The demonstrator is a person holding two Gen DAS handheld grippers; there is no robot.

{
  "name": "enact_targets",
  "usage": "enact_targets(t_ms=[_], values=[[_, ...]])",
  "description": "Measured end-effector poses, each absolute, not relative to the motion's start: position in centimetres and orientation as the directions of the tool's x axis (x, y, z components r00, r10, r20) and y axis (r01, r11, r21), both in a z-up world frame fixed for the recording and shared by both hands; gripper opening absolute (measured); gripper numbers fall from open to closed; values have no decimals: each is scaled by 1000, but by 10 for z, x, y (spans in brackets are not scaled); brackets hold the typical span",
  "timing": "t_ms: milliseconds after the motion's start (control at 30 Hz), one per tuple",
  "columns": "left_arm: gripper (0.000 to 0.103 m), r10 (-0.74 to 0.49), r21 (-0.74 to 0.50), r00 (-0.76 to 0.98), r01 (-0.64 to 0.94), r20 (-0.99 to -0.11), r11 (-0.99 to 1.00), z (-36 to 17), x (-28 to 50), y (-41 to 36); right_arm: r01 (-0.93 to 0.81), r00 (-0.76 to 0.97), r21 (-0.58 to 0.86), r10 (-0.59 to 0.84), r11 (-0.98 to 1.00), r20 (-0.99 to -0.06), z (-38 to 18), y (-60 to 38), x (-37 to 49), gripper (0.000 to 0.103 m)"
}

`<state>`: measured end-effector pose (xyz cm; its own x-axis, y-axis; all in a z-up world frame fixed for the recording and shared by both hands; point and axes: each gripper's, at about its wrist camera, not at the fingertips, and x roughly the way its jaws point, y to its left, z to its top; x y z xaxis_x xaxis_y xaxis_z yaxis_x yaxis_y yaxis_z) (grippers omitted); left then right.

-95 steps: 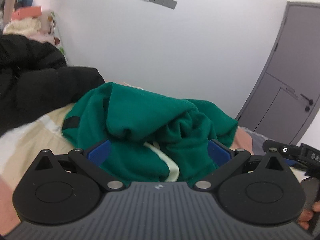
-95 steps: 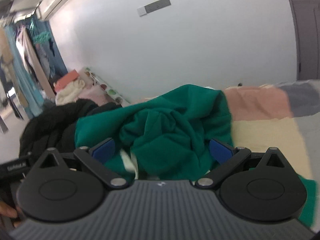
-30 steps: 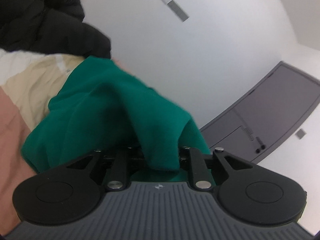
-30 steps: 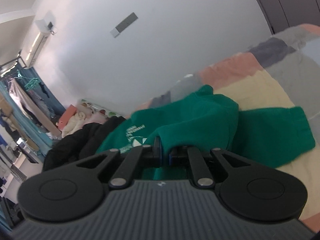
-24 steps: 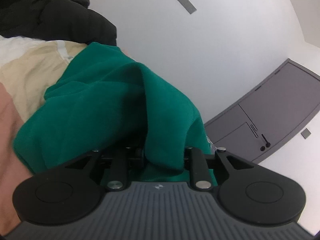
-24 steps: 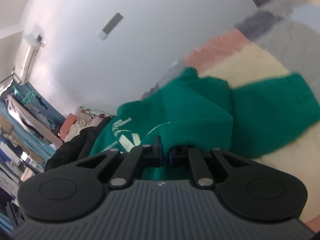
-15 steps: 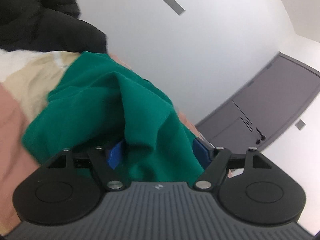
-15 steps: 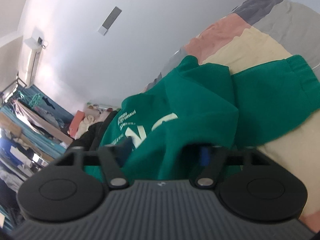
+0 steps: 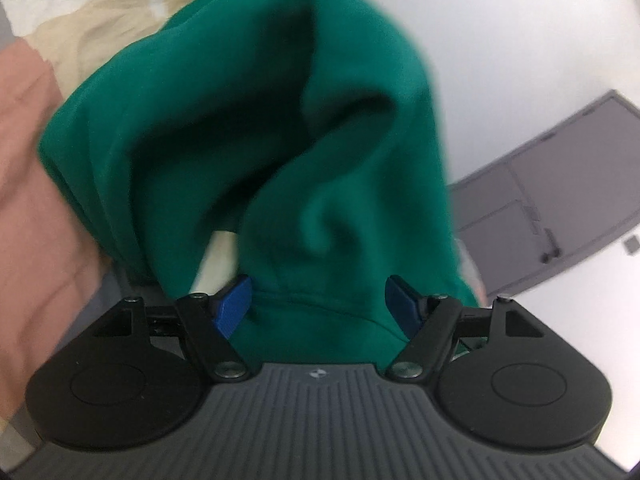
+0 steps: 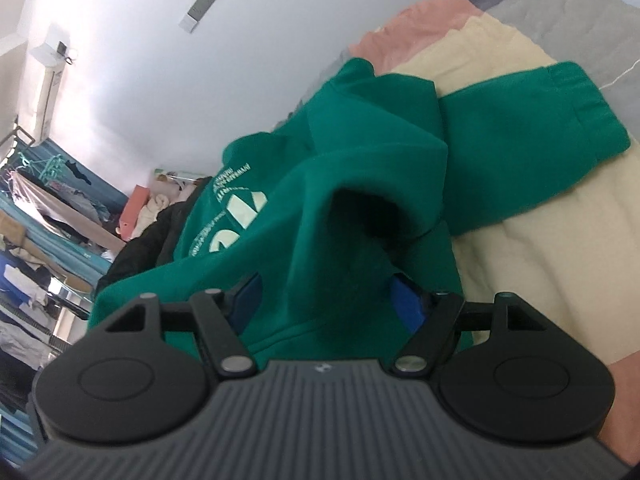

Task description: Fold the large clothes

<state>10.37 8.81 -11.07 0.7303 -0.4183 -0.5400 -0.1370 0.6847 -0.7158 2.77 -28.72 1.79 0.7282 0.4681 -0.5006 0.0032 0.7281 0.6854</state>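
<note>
Through the left wrist camera, the left gripper (image 9: 318, 300), clamped on the green hoodie (image 9: 248, 120) a second earlier, had spread its jaws, with fabric bunched loosely between them above the quilt (image 9: 36, 168). The right gripper (image 10: 326, 300) had likewise parted, leaving the hoodie (image 10: 360, 168) crumpled on the quilt (image 10: 540, 240), one sleeve (image 10: 532, 124) flung out. Judging by this, a repositioning was finished and fresh grasps were needed.

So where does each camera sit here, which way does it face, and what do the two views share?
Left wrist: on the left gripper, looking along its open blue fingers at bunched green hoodie, wall and grey door beyond; no hand shows.
Right wrist: on the right gripper, fingers open, facing the hoodie on the quilt, with the wall and a clothes rack beyond; no hand shows.
Shared: the hoodie, quilt and white wall.
</note>
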Motion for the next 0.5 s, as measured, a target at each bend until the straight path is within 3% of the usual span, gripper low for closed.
enact_targets(t_ms=[333,500], values=[[82,-427,-729,719,-160,-548,665,-121,115,83,55,697,690,467,721,-544,-9,-281,54,74],[81,-472,-771,730,-118,-495,625,-118,110,85,43,706,756,515,653,-486,-16,-286,60,74]])
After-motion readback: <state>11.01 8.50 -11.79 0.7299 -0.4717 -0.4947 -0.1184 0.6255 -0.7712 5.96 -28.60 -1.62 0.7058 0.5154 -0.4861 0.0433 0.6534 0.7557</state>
